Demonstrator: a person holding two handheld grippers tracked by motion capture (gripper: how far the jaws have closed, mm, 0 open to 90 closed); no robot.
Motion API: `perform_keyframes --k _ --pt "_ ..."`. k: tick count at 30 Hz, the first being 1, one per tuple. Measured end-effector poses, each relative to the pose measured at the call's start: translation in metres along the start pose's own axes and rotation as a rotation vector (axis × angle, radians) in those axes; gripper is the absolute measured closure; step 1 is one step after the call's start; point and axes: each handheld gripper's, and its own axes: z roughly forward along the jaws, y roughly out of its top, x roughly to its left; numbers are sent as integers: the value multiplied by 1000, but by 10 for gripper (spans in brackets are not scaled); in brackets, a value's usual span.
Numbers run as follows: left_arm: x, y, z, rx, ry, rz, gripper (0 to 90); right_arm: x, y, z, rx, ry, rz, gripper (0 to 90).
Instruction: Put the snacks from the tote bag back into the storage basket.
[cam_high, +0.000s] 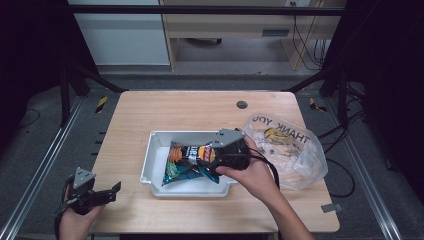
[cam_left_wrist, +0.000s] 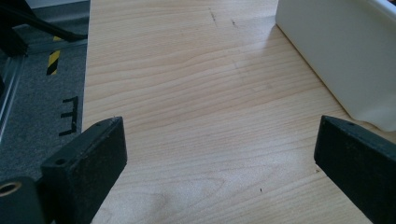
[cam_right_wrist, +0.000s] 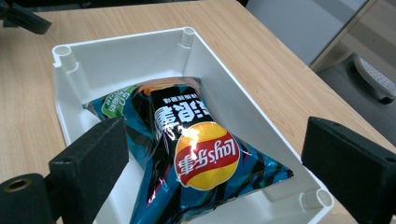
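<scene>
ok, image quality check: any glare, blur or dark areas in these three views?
Right gripper view: specular glare on the chip bag logo, jaws at the frame's bottom edge soft. Left gripper view: soft sheen on the table, jaws blurred, white tray wall bright, nearly washed out. High view: table evenly lit, surroundings fall to near black at both sides; plastic bag shows mild highlights.

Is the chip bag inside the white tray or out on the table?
Inside. The chip bag lies within the white tray's walls, under the open right gripper.
</scene>
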Motion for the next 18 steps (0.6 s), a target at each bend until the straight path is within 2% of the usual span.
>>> perform_keyframes --k 7,18 --pt "0 0 0 -16 -5 1 21 -2 -9 -8 -11 -18 30 79" --pt "1 -1 1 -4 -10 3 21 -7 -16 -27 -35 -52 54 75"
